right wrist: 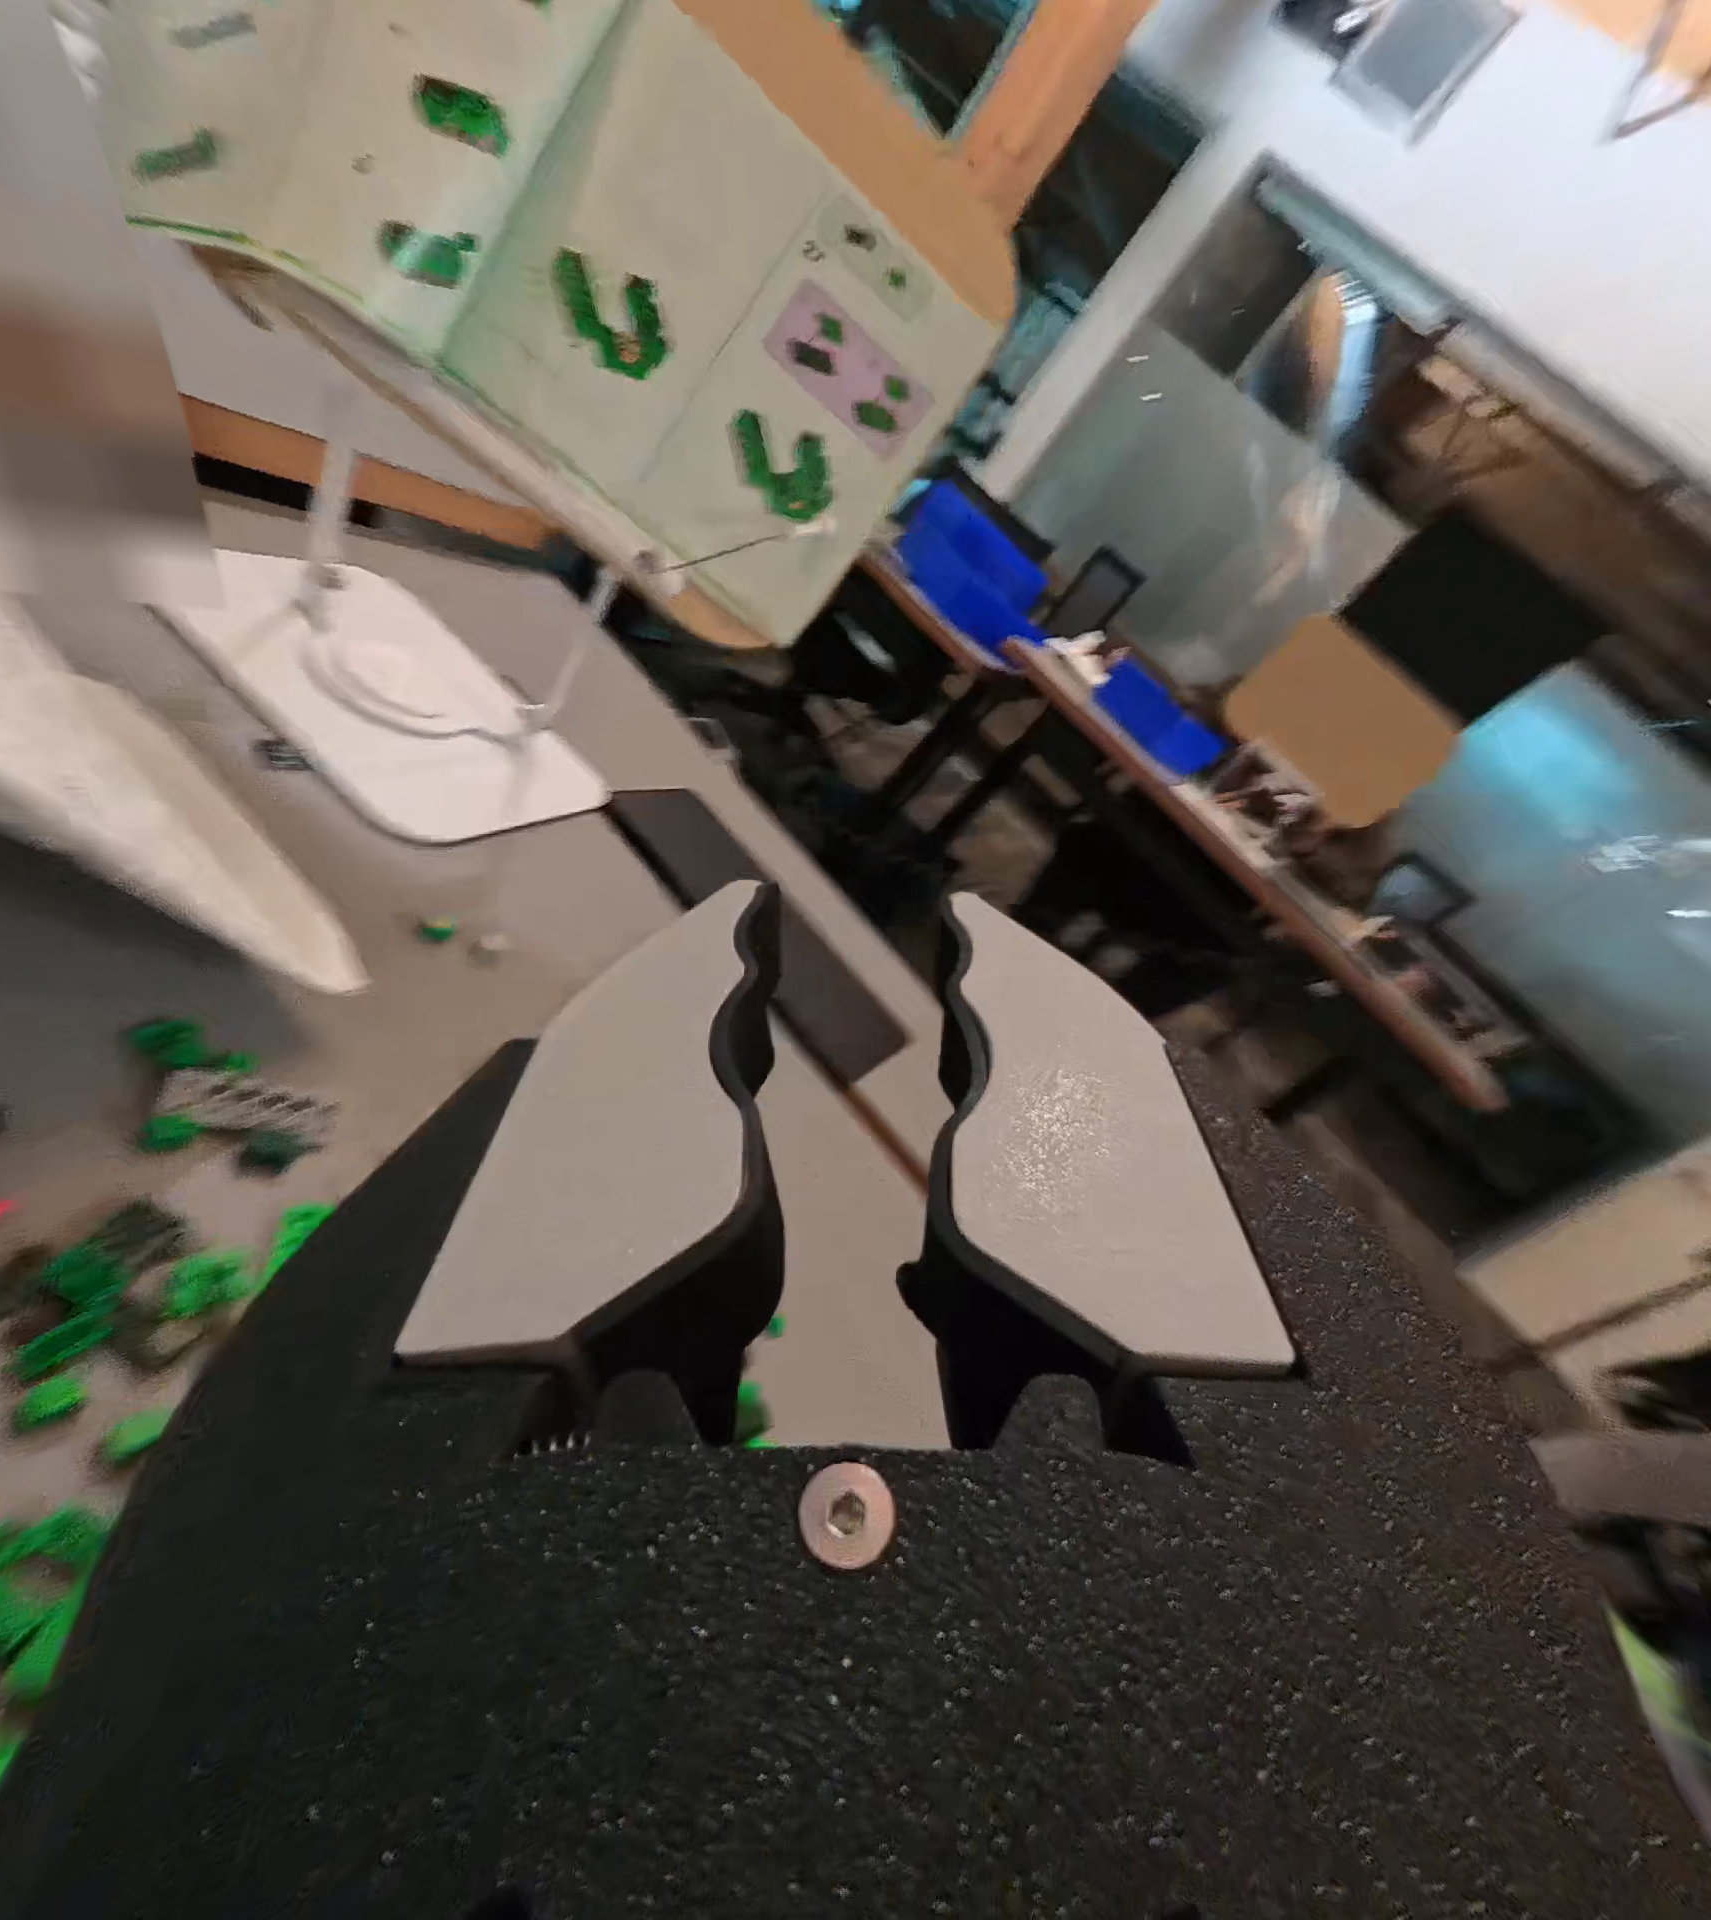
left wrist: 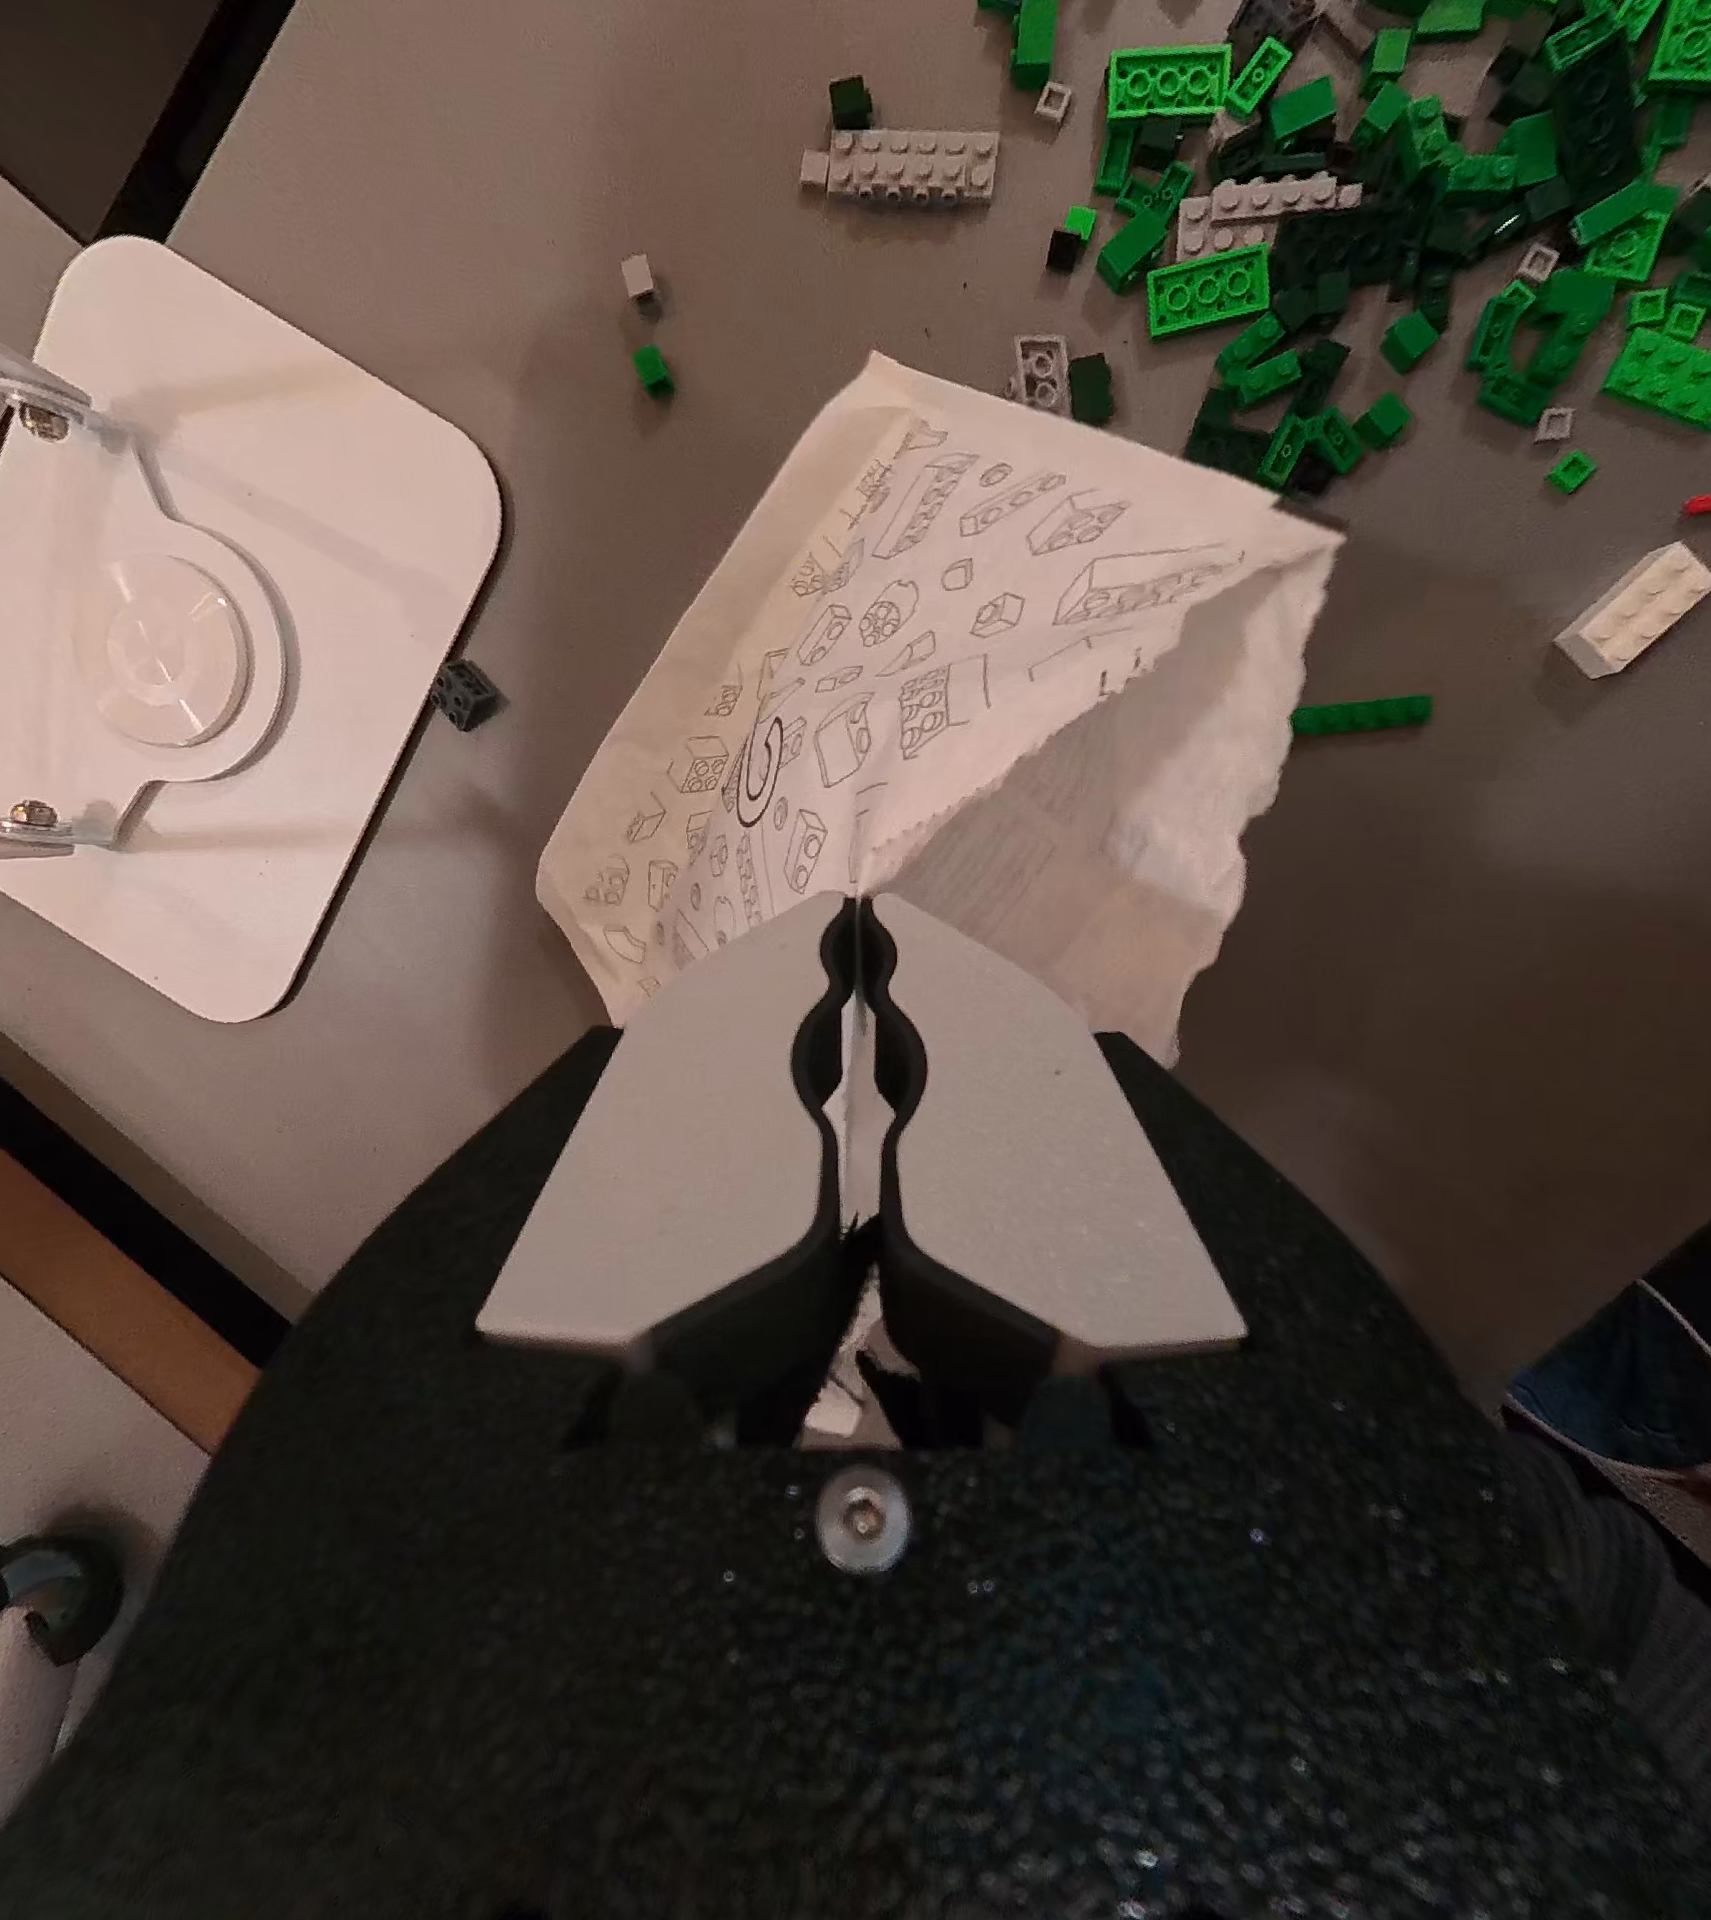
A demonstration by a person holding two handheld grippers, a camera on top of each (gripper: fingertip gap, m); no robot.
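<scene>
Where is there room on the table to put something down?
Bare table lies between the white stand and the grey brick, and again right of the paper bag, below the white brick. It is crowded top right, in the green brick pile.

Left gripper point(left wrist: 856, 914) closed on edge of white paper bag point(left wrist: 934, 675) printed with brick outlines, held above grey surface point(left wrist: 518, 187). Green and grey bricks point(left wrist: 1453, 208) scattered beyond; white stand base point(left wrist: 207, 623) to left.

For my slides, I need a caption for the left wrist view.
Left tool shut on a torn white paper bag printed with brick outlines, above a grey table scattered with green bricks.
</scene>
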